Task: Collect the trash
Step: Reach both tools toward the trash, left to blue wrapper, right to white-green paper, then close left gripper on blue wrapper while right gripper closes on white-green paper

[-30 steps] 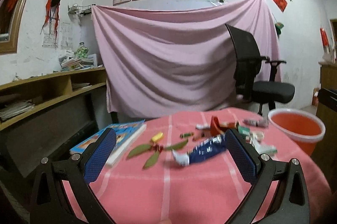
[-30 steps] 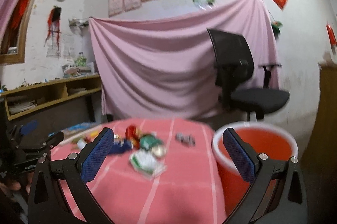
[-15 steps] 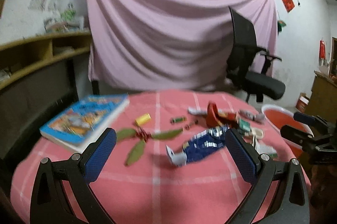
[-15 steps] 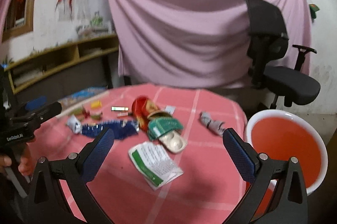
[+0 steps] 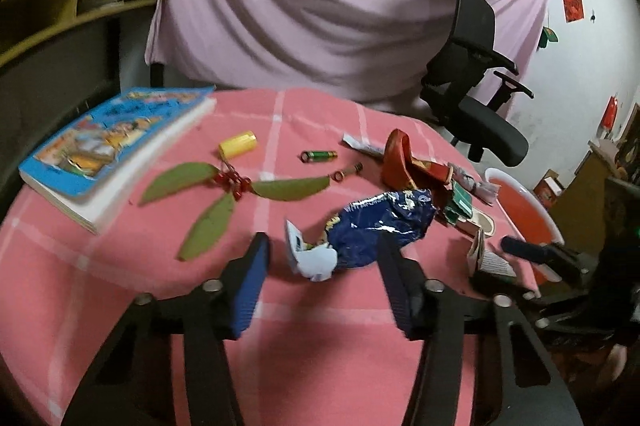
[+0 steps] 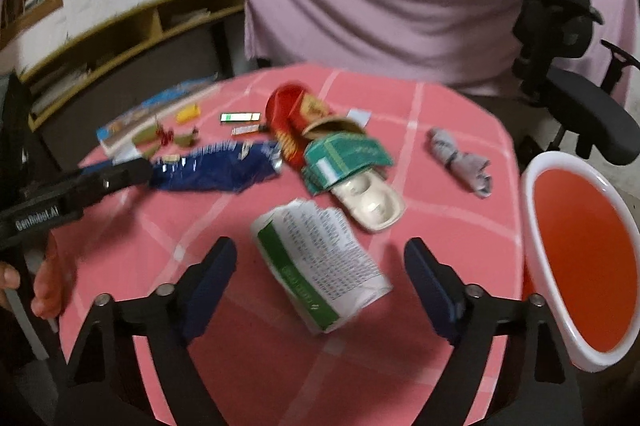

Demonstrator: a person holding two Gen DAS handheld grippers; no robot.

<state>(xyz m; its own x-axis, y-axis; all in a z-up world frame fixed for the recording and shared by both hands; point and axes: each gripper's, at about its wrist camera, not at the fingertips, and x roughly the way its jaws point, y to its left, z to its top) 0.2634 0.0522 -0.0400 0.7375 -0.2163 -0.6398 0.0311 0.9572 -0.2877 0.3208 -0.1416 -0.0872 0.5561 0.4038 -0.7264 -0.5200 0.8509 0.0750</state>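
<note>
A crumpled blue foil wrapper (image 5: 380,226) lies on the pink checked tablecloth (image 5: 160,306). Its white torn end sits between the tips of my left gripper (image 5: 324,266), whose jaws are closing with gaps still showing beside both pads. My right gripper (image 6: 320,266) straddles a white and green printed paper packet (image 6: 320,258). Its jaws are closing too, and the pads stand clear of the paper. A red basin (image 6: 580,258) stands off the table's right edge.
Behind the packet lie a green box (image 6: 344,153), a white plastic tray (image 6: 368,201), a red crushed carton (image 5: 404,161) and grey crumpled paper (image 6: 460,157). To the left are a book (image 5: 116,145), leaves with berries (image 5: 232,181), a yellow cap (image 5: 238,144) and a battery (image 5: 319,156). An office chair (image 5: 476,93) stands behind.
Both grippers have tipped down and come in close over the table. Both pairs of jaws have narrowed, the left more. The wrapper's end and the paper packet now sit between the fingers.
</note>
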